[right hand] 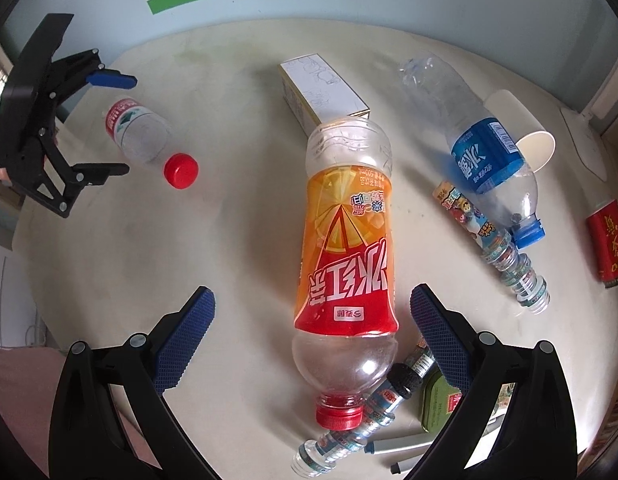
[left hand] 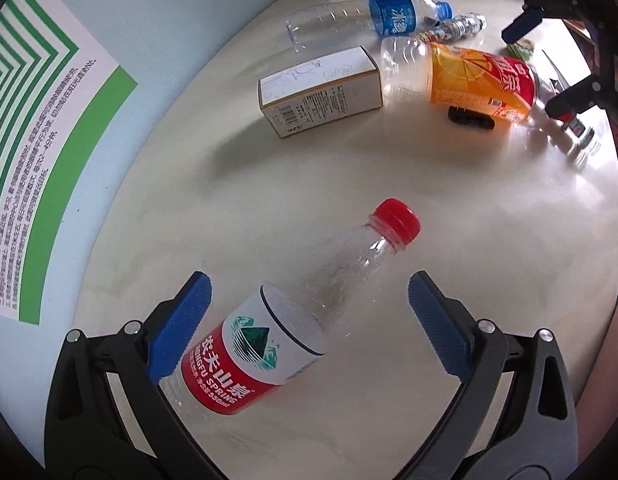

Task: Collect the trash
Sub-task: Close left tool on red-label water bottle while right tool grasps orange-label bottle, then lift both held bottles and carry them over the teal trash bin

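Note:
A clear water bottle (left hand: 293, 316) with a red cap and a red-and-white label lies on the cream round table (left hand: 269, 184). My left gripper (left hand: 309, 312) is open and straddles it, the left pad close against the label end. In the right wrist view the same bottle (right hand: 143, 140) lies between the left gripper's (right hand: 123, 124) spread fingers. An orange-and-red iced tea bottle (right hand: 345, 248) with a red cap lies between the fingers of my open right gripper (right hand: 313, 320). From the left wrist view, the tea bottle (left hand: 469, 76) sits beside the right gripper (left hand: 543, 66).
A white carton (right hand: 325, 92), a blue-labelled bottle (right hand: 481, 152), a paper cup (right hand: 521, 128), a red can (right hand: 609, 248) and a crushed small bottle (right hand: 497, 240) lie further out. A green tin (right hand: 441, 400), small bottles and pens crowd my right finger. A green-striped poster hangs on the wall.

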Demonstrator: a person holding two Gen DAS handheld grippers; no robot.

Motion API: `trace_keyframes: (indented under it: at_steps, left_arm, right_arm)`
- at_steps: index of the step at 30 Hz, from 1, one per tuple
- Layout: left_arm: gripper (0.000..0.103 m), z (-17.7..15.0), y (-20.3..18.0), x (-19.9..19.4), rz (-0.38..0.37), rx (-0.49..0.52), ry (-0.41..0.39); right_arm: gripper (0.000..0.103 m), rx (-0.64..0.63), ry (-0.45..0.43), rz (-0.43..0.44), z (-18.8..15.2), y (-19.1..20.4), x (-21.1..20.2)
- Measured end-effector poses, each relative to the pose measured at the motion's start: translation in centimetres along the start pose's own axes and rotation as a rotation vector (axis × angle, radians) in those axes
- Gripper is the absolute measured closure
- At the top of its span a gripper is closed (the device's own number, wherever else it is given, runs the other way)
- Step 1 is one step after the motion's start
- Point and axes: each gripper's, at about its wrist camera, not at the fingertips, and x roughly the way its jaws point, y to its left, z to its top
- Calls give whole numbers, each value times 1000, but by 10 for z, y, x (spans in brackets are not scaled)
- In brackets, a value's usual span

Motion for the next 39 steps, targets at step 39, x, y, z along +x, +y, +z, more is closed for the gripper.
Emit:
trace_keyframes:
  at_steps: [39]
  left_arm:
    - [37,-2,56,24,-219,-119,29]
  right_arm:
    - [46,44,-29,49,28,-12,-2]
